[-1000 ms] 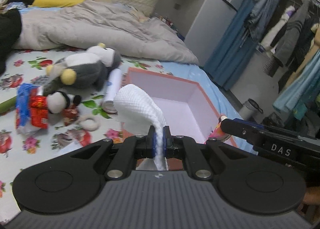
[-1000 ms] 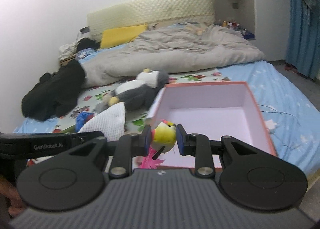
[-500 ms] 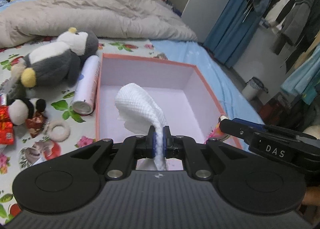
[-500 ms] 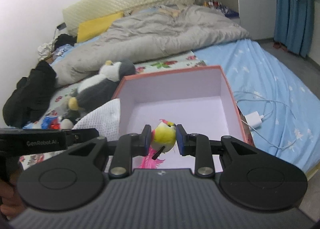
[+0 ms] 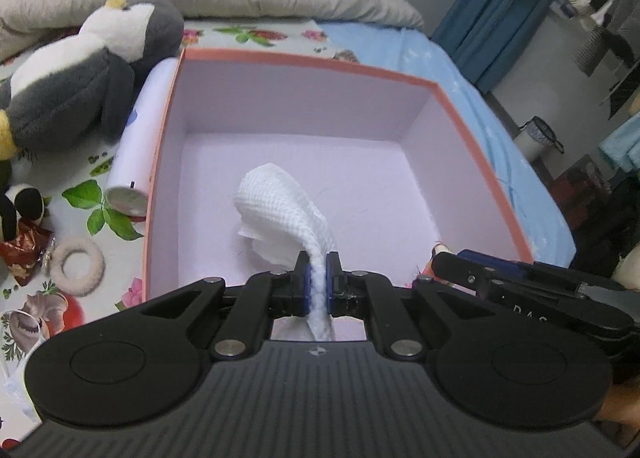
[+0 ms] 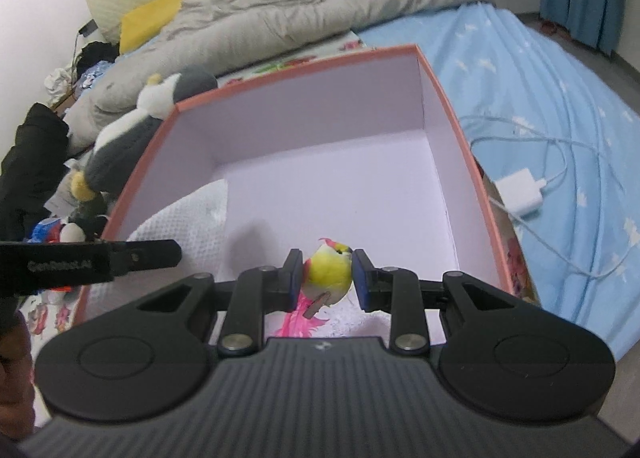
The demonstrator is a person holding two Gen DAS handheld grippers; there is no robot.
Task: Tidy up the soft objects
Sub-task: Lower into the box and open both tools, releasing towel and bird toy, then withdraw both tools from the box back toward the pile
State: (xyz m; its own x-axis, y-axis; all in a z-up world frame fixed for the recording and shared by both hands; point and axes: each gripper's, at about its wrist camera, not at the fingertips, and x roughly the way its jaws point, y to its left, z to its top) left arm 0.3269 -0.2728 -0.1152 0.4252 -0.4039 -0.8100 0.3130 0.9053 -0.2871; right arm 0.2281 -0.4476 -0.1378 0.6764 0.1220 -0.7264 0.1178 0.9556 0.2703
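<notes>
A: Status of the box?

B: Pink-rimmed, lilac inside, sitting on the bed. Nothing lies loose on its floor as far as either view shows. No item deposited yet.

A: Left gripper?

B: Jaws closed tight on a white waffle-weave cloth, which arches up and droops over the box's near-left area. Held over the interior, not released.

A: Right gripper?

B: Jaws clamped on a small yellow bird toy with pink tail feathers, hanging over the near edge of the box, just inside the rim. Also unreleased.

A: What remains outside?

B: A grey-and-white penguin plush beside the box's left wall, a small panda toy and a fluffy ring on the floral sheet nearer the bed's left side. A white cylinder lies against the left wall; not evidently soft.

A: Assessment?

B: Early stage. Two items poised for dropping, at least three soft ones left to collect
</notes>
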